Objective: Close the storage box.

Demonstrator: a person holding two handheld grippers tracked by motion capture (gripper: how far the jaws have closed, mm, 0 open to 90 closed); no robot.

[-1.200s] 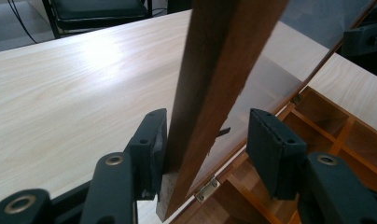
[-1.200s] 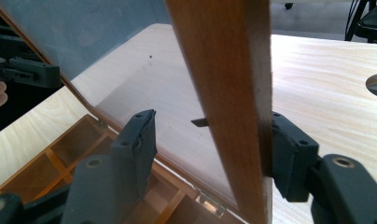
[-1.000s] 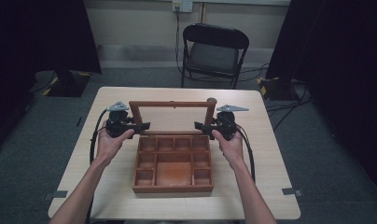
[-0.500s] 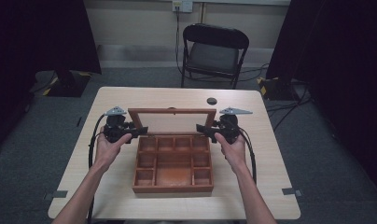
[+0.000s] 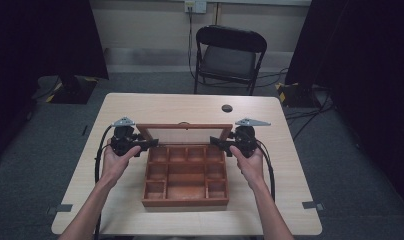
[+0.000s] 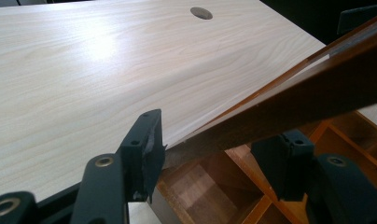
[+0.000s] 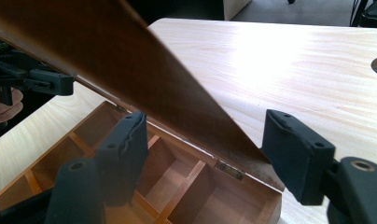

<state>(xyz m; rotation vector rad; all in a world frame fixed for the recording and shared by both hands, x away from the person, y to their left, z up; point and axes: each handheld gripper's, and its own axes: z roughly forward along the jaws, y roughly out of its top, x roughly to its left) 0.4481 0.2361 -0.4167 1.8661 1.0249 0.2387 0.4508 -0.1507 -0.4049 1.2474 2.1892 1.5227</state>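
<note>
Both hands steady: the left tongs (image 5: 149,144) clench the lid (image 5: 185,126), the right tongs (image 5: 214,142) have just been opening around it (pads clear), so swing it slowly.

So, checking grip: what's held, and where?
Right gripper holds nothing: its jaws, just opening, straddle the lid's side rail untouched. Left gripper, also opening: cannot tell.

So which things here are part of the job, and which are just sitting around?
In the job:
- wooden compartment box
- its hinged lid, raised at the back
- left gripper at the lid's left end, jaws just opened a little
- right gripper at its right end, jaws opening off the lid

Lying about:
- folding chair
- cable hole in the table
</note>
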